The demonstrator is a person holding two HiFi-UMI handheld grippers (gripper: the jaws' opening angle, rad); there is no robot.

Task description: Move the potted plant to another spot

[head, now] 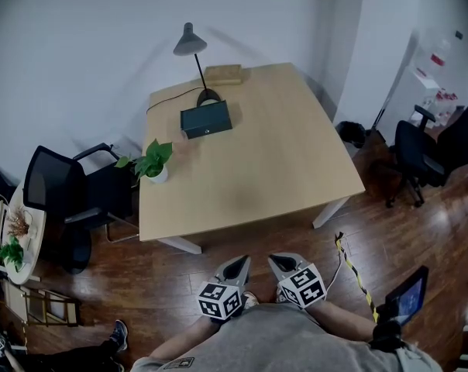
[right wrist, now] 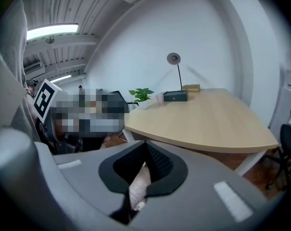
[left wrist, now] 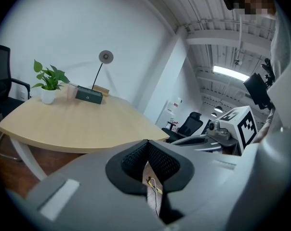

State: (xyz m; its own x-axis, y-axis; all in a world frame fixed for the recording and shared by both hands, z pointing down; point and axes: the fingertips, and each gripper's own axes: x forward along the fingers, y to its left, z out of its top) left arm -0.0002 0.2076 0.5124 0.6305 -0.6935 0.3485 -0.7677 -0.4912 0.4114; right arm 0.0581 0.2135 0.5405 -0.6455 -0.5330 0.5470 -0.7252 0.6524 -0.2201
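Note:
The potted plant, green leaves in a small white pot, stands at the left edge of the wooden table. It also shows far off in the left gripper view as the plant and in the right gripper view as the plant. My left gripper and right gripper hover side by side near my body, well short of the table's near edge. Both are shut with nothing between the jaws, as seen on the left gripper and the right gripper.
A dark box, a desk lamp and a tan block sit at the table's far end. A black chair stands left of the table beside the plant. Another office chair is at the right. A yellow-black cable lies on the floor.

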